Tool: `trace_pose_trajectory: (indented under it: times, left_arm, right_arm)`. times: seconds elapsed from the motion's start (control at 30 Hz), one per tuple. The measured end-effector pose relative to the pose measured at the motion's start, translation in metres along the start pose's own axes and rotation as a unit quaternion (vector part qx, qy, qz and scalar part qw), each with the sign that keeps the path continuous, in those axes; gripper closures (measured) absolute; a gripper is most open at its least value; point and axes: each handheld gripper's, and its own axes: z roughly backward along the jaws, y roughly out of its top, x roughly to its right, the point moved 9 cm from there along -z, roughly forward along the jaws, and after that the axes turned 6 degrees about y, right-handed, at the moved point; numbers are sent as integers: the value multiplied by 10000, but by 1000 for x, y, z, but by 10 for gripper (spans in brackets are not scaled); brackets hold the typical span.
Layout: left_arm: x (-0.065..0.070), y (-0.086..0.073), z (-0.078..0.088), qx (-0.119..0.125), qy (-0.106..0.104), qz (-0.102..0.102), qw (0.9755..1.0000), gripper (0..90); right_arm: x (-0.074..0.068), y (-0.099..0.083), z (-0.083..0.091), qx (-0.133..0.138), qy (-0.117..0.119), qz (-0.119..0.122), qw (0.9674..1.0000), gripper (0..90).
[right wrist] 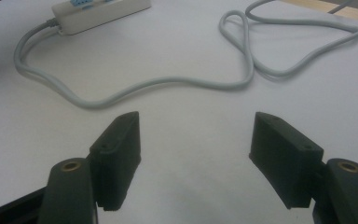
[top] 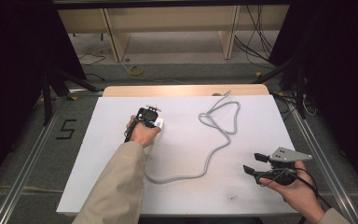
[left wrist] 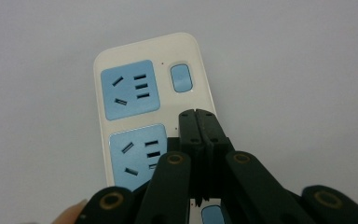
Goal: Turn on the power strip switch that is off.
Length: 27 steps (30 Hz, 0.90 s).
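Observation:
A cream power strip (left wrist: 144, 46) with blue sockets (left wrist: 130, 89) and a blue switch (left wrist: 182, 78) lies on the white tabletop. My left gripper (left wrist: 196, 114) is shut, its tips together over the strip's face, just below the switch and beside the lower socket. Nothing is held between its jaws. From above, the left gripper (top: 150, 113) covers most of the strip (top: 159, 124). The strip's grey cable (top: 214, 154) curves across the table and loops at the back. My right gripper (top: 251, 162) stands open near the front right, its jaws (right wrist: 196, 135) wide apart over bare table, facing the cable (right wrist: 168, 83) and strip (right wrist: 102, 11).
A white sheet (top: 191, 191) covers the table, with a strip of wood (top: 182, 90) showing at the far edge. Metal rails (top: 317, 149) run along both sides. Beyond the table are wooden shelving and loose floor cables (top: 135, 70).

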Motion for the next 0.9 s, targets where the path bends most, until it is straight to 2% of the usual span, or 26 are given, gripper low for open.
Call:
trace_pose_trajectory:
  times: [0.73, 0.9]
  left_arm:
    - [1, 0, -2, -104, 91, -111, 9998, 898]
    - [1, 0, -2, -147, 75, -82, 9998, 898]
  right_arm:
    - [0, 0, 0, -16, 5, 0, 10000, 336]
    - [0, 0, 0, -31, 3, 3, 10000, 336]
